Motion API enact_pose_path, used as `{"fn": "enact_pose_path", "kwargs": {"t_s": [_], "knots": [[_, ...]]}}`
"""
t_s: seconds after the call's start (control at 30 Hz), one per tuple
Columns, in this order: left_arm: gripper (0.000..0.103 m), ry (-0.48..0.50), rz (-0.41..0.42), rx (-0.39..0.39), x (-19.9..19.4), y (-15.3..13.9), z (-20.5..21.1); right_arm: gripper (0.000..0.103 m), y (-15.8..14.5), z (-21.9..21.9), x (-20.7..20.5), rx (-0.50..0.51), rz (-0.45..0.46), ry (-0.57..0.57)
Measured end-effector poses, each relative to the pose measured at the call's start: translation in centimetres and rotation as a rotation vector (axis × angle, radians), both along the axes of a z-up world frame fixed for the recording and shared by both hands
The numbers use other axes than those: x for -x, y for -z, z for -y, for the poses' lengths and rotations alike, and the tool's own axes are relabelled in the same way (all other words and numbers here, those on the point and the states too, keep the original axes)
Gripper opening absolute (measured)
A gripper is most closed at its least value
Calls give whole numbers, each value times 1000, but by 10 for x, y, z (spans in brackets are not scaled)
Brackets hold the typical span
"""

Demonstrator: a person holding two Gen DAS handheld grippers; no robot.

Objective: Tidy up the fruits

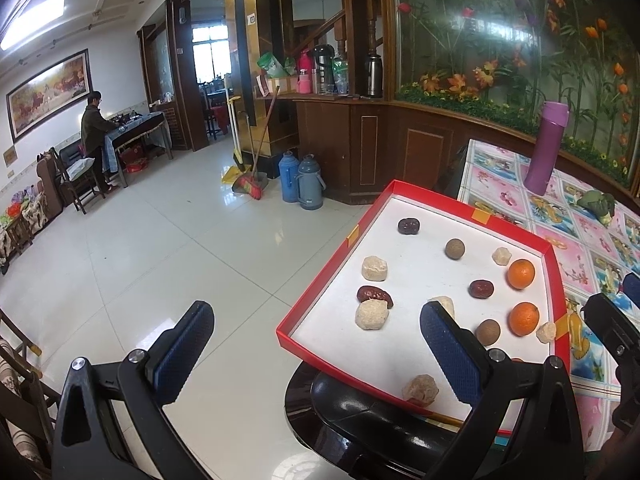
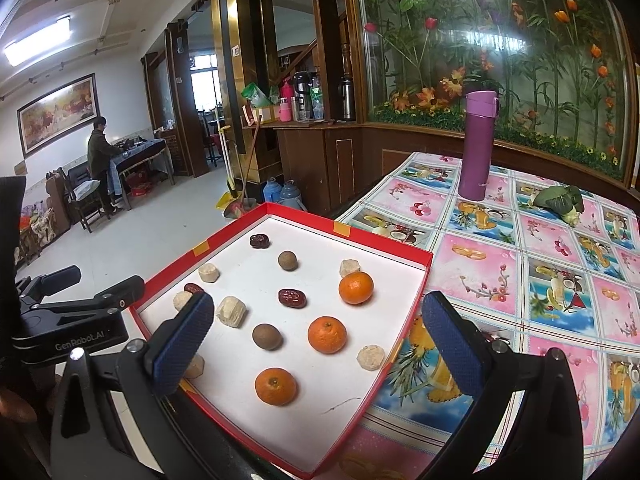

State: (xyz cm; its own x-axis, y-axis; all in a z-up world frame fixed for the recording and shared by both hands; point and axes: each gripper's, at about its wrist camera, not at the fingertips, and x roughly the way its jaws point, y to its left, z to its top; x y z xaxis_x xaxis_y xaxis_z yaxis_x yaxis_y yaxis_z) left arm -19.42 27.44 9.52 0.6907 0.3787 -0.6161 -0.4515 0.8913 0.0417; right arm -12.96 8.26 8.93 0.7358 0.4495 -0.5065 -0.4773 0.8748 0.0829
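- Lying loose and mixed in the red tray [image 2: 384, 248]: three oranges [image 2: 327, 334], dark red dates [image 2: 292, 298], round brown longans [image 2: 267, 336] and pale rough lumps [image 2: 231, 311], most well apart, one date touching a lump near the left wall.
- Sitting with the tray's right side on the patterned tablecloth [image 2: 552, 280] and its left side reaching past the table edge, over a dark glossy stand [image 1: 360, 404].
- Judging the oranges as light, firm-skinned and round, so likely rolling if nudged; taking hold across the widest part, squeezing gently.
- Judging the dates as small, wrinkled and slightly soft; pinching across the short side.
- Judging the longans as hard, smooth, thin-shelled balls, likely slipping; closing squarely across the middle.
- Judging the pale lumps as crumbly-looking; identity not settled from these views.
- Hovering over the tray's left near corner: left gripper [image 1: 316, 344], jaws spread wide, holding nothing, right finger [image 1: 450, 348] above the tray floor near a lump.
- Hovering over the near half of the tray: right gripper [image 2: 318, 336], jaws spread wide and released, framing two oranges and a longan, touching none visibly.
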Motion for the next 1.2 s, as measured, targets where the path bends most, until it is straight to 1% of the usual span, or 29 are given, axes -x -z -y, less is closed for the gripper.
{"fn": "enact_pose_path", "kwargs": {"t_s": [0.37, 0.57, 0.83, 0.93, 1.1, 1.2], "knots": [[103, -4, 8, 32, 3, 0, -3, 103, 0, 0, -1, -1, 0, 2], [103, -5, 14, 25, 1, 0, -3, 103, 1, -1, -2, 0, -4, 3], [103, 24, 9, 6, -3, 1, 0, 103, 4, -2, -3, 3, -12, 2], [103, 35, 17, 8, -3, 0, 1, 103, 6, -3, -4, 3, -13, 3], [103, 53, 38, 34, -2, -1, 1, 103, 7, -3, -5, -1, -13, 2], [103, 50, 49, 37, -2, -1, 2, 103, 9, -1, -8, -2, -13, 12]]}}
